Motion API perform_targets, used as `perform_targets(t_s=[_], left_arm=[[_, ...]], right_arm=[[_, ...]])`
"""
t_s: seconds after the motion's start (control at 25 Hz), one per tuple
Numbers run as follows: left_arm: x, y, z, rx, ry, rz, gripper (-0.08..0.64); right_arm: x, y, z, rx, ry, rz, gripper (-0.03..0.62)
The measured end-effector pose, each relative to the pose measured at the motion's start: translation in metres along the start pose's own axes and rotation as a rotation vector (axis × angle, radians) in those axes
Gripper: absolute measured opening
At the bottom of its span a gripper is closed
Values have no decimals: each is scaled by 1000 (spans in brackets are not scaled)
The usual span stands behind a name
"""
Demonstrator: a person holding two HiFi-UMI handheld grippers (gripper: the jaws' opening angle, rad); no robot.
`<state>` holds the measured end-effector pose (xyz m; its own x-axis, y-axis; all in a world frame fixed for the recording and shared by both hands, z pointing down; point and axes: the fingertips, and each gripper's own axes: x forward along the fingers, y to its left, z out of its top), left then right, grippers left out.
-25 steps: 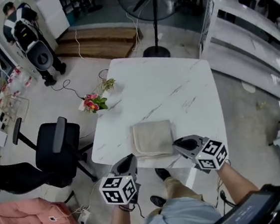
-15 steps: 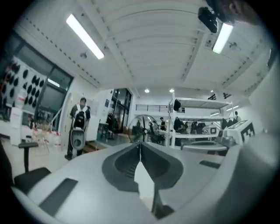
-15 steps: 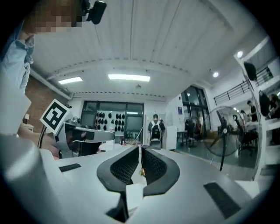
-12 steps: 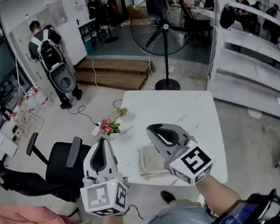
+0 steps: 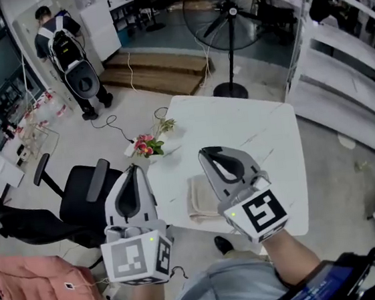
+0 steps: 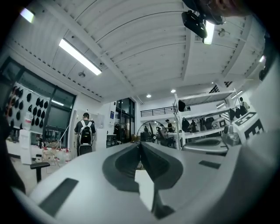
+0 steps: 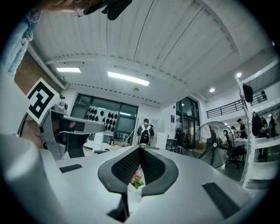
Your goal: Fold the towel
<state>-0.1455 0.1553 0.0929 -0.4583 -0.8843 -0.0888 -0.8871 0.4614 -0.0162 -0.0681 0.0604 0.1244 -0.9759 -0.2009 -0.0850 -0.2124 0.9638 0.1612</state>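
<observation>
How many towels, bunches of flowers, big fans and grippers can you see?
Towel: 1
Bunch of flowers: 1
Big fan: 1
Grippers: 2, the left gripper and the right gripper, both shut and empty
Total: 5

Open-plan workshop-office: a marble-topped table (image 5: 241,123) on bare concrete floor (image 5: 72,145), a black swivel chair (image 5: 85,199) to its left, a pedestal fan (image 5: 229,15) at the far side, white shelving (image 5: 346,34) along the right, loose cables (image 5: 112,124), and ceiling strip lights (image 6: 80,57).
</observation>
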Motion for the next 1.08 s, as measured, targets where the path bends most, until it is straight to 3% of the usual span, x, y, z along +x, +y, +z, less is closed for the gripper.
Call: perform_targets(t_s=[1.08], left_arm=[[17,9,-8,-17,10,7,9]], right_arm=[[17,-7,2,-2,-15,1,12]])
